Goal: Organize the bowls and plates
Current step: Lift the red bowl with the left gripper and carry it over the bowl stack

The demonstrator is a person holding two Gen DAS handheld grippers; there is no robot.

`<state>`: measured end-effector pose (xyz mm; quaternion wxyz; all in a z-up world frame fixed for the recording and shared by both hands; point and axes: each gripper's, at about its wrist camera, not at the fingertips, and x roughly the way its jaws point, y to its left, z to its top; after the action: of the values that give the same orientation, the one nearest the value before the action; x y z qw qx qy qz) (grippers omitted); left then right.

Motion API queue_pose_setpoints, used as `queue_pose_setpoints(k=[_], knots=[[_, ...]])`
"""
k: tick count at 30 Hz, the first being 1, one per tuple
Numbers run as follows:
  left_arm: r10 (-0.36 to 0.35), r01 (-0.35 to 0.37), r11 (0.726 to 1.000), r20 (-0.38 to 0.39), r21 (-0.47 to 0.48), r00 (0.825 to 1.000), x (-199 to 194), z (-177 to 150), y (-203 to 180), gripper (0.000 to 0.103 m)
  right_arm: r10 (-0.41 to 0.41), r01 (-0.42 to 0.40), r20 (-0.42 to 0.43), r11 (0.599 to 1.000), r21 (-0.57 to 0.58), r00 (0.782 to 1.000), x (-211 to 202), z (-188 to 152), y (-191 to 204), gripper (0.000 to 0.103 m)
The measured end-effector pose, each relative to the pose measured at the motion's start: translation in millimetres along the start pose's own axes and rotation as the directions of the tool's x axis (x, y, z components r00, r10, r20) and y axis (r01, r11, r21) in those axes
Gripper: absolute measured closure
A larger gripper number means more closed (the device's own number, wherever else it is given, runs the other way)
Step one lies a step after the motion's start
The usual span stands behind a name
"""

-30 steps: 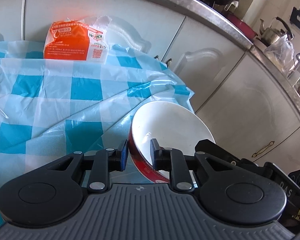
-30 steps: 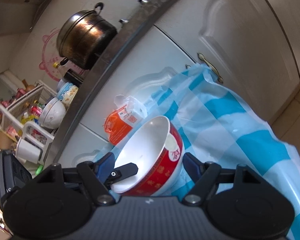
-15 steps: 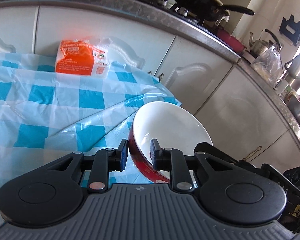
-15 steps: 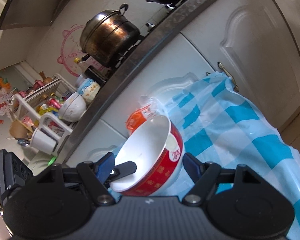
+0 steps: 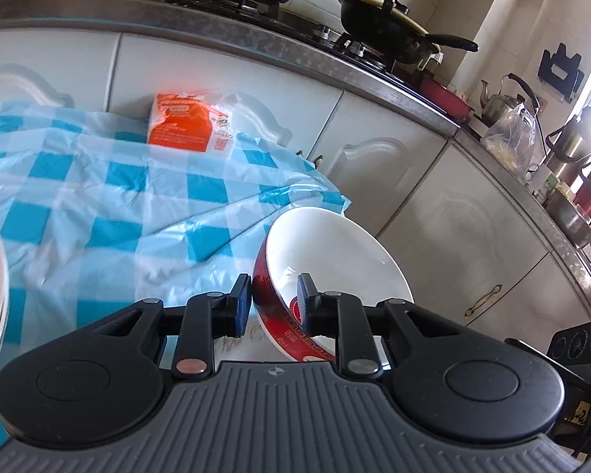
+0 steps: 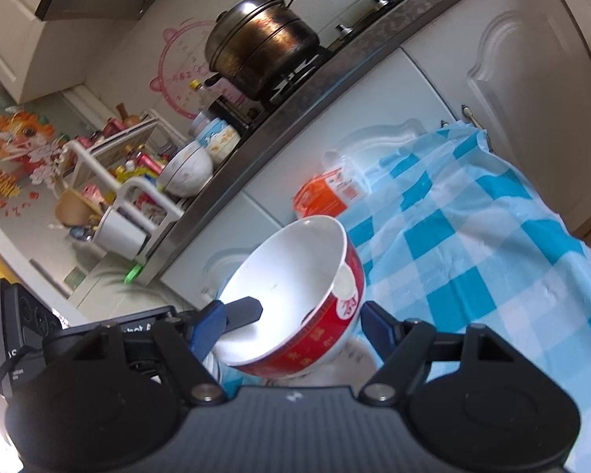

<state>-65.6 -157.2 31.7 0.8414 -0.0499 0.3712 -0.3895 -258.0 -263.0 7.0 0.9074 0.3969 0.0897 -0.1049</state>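
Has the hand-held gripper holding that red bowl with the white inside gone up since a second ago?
Yes. The left hand-held gripper with the red bowl has risen: the steel countertop edge sits lower now, exposing the stove's black pan.

We see the left gripper (image 5: 275, 295) with its jaws pinched on the rim of a red bowl (image 5: 335, 252), white inside, tilted above a blue checked cloth (image 5: 138, 205). An orange packet (image 5: 189, 126) leans against white cabinets (image 5: 453, 216) behind.
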Motion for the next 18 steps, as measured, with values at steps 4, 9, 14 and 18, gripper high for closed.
queue_pose_setpoints(k=[4,9,14,18], knots=[[0.008,-0.008,1.000,-0.001,-0.029,1.000,-8.4,-15.0,7.0,0.080,-0.001,0.001,-0.022,1.000,-0.014,1.000,-5.4,-11.8,6.1,0.027],[0.018,-0.018,0.998,-0.008,-0.055,1.000,-14.5,-30.6,13.6,0.079,-0.009,0.008,-0.043,1.000,-0.024,0.999,-8.7,-24.0,8.5,0.027],[0.029,-0.030,0.997,-0.009,-0.069,1.000,-18.9,-42.0,16.8,0.080,-0.025,0.022,-0.056,0.998,-0.053,0.998,-9.5,-32.5,12.0,0.027],[0.039,-0.039,0.997,-0.001,-0.065,0.999,-20.8,-46.9,17.1,0.080,-0.040,0.035,-0.065,0.996,-0.077,0.997,-8.9,-38.7,12.7,0.027]])
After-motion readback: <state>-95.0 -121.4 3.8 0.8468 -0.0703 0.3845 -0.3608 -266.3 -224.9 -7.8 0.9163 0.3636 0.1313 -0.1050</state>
